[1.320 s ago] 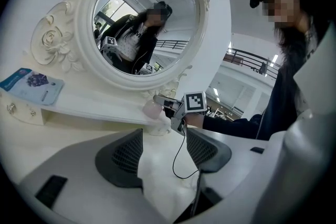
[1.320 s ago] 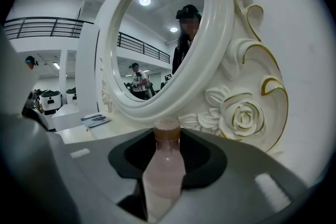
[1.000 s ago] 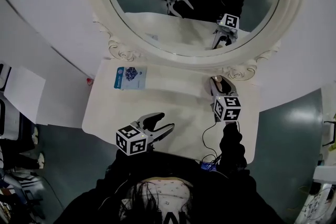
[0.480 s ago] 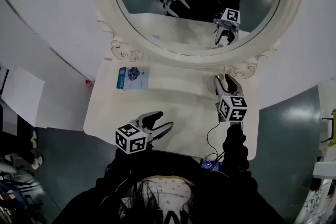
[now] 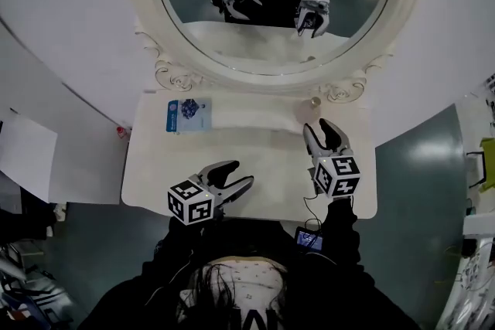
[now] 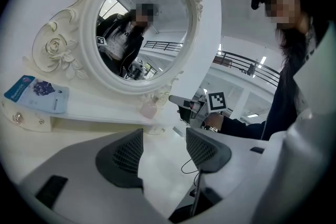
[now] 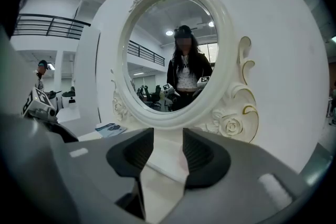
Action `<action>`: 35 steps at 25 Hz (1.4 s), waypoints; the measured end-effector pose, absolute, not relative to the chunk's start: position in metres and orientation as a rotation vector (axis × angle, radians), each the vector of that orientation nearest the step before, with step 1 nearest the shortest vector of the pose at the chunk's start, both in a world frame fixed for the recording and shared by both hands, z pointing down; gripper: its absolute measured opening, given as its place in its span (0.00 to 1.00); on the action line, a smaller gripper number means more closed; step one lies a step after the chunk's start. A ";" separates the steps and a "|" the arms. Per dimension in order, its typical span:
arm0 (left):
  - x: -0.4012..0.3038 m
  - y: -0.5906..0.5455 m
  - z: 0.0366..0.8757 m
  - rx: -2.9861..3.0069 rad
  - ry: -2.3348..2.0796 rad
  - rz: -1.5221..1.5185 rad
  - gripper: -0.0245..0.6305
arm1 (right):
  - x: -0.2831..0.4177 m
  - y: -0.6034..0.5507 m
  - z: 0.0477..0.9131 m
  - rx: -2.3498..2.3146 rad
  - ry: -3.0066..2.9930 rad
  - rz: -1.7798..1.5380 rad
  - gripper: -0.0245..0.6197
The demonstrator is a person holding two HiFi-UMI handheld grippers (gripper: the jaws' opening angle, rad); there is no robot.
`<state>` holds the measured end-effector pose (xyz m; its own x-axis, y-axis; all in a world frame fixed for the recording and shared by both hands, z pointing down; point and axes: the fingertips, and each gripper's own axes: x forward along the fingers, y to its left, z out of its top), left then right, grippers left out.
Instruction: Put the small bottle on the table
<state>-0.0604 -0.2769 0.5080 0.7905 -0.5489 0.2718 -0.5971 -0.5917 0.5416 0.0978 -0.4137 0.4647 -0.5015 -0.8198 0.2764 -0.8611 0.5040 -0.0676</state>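
The small bottle (image 5: 312, 104), pale pink with a light cap, stands upright on the raised ledge at the mirror's foot, right of centre. The left gripper view shows the bottle (image 6: 148, 108) below the mirror frame. My right gripper (image 5: 320, 130) hovers just in front of it, open and apart from it, with nothing between the jaws. In its own view the right gripper (image 7: 168, 152) looks past bare pads at the ledge. My left gripper (image 5: 238, 174) hangs open and empty over the front of the white table (image 5: 255, 154); nothing lies between its jaws in the left gripper (image 6: 164, 152) view.
A large oval mirror (image 5: 271, 4) in a carved white frame rises behind the ledge. A blue packet (image 5: 188, 113) lies on the ledge at the left. A thin cable (image 5: 305, 209) runs over the table's front edge to a small device (image 5: 309, 239) near my body.
My right gripper has pulled back from the mirror's foot toward me, and the bottle it covered now stands alone on the ledge. The left gripper barely moved.
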 end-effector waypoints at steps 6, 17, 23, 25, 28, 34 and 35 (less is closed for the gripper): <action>-0.062 -0.257 0.502 2.392 -0.771 0.106 0.43 | 0.068 -0.357 0.455 1.441 -2.581 0.323 0.32; -0.091 -0.205 0.512 2.453 -0.661 0.189 0.43 | -0.011 -0.262 0.466 1.385 -2.629 0.433 0.32; -0.103 -0.187 0.513 2.442 -0.646 0.162 0.43 | -0.036 -0.230 0.466 1.353 -2.642 0.483 0.29; -0.106 -0.184 0.511 2.442 -0.649 0.150 0.43 | -0.040 -0.224 0.465 1.356 -2.646 0.494 0.23; -0.105 -0.179 0.508 2.447 -0.649 0.134 0.43 | -0.042 -0.216 0.465 1.347 -2.651 0.511 0.22; -0.093 -0.170 0.501 2.452 -0.653 0.142 0.43 | -0.032 -0.203 0.464 1.352 -2.651 0.531 0.08; -0.090 -0.167 0.501 2.453 -0.654 0.145 0.43 | -0.029 -0.199 0.464 1.351 -2.655 0.533 0.07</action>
